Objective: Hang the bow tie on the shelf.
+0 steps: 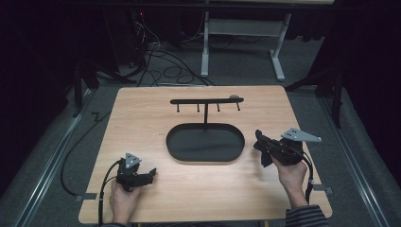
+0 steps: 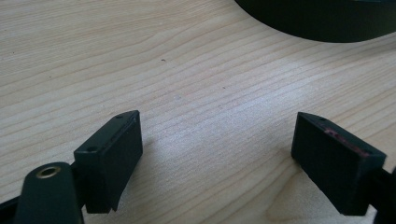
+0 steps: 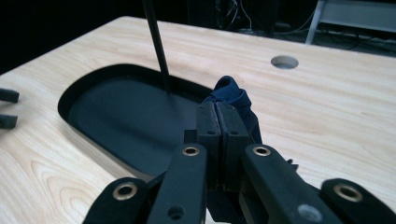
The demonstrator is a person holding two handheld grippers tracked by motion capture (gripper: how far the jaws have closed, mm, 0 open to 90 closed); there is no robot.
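Dark blue cloth [image 3: 232, 95] is pinched between the closed jaws of the right gripper [image 3: 223, 112], bunched up and poking out past the tips, held up off the wood near the right edge of the table [image 1: 142, 198]. It sits just beside the right end of the black oval tray [image 1: 206, 155], which lies about mid-table with a thin post rising from it to a hook bar [image 1: 206, 100] toward the far edge. In the high view the right hand [image 1: 289, 175] comes in from the near right corner, forearm angled up the table, wrist cocked so the gripper points inward toward the tray.

Over by the near left corner, the left hand [image 1: 124, 196] rests low on the table with the left gripper [image 2: 217, 154] aimed to the right, jaws spread wide with just bare wood between them.
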